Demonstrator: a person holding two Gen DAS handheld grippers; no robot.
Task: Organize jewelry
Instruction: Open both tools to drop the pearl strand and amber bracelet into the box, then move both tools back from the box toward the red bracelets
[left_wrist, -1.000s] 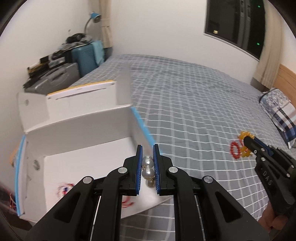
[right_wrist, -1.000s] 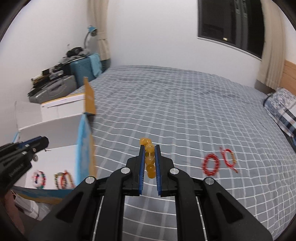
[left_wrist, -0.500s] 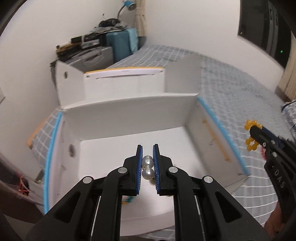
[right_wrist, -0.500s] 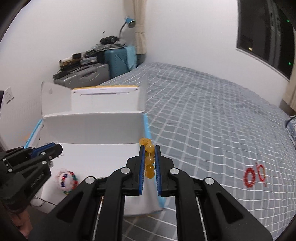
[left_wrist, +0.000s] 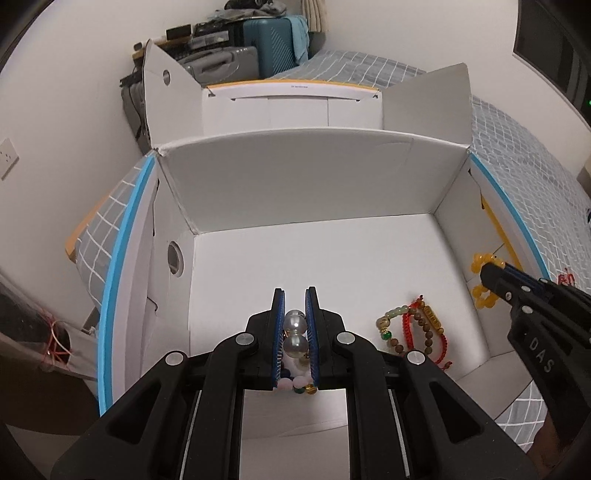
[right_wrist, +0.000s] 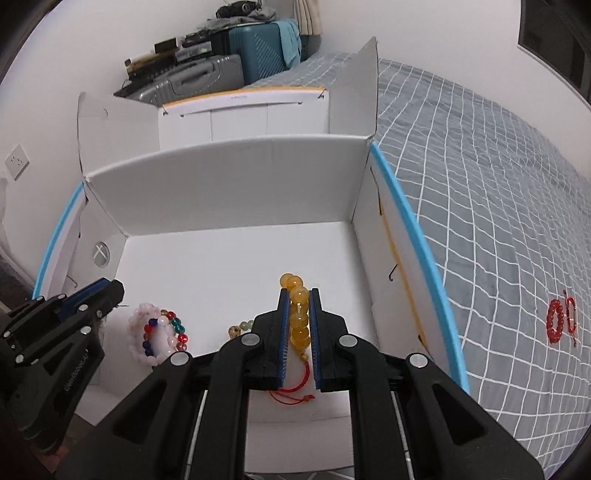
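Observation:
My left gripper (left_wrist: 294, 295) is shut on a pearl bead bracelet (left_wrist: 294, 332) and holds it over the open white cardboard box (left_wrist: 314, 184). My right gripper (right_wrist: 299, 295) is shut on a yellow amber bead bracelet (right_wrist: 298, 317), also over the box; it shows at the right of the left wrist view (left_wrist: 480, 280). On the box floor lie a brown, green and red bracelet bunch (left_wrist: 413, 328) and a pink and multicoloured bead bracelet (right_wrist: 159, 332). The left gripper shows at the lower left of the right wrist view (right_wrist: 110, 291).
The box sits on a grey checked bed (right_wrist: 498, 184). Two red bracelets (right_wrist: 561, 321) lie on the bed to the right of the box. Suitcases (right_wrist: 229, 70) stand against the wall behind. The box flaps (left_wrist: 428, 99) stand upright at the far side.
Both grippers have moved left and forward from over the bed to over the box, still holding their bracelets. The box floor and the bracelets on it have come into view.

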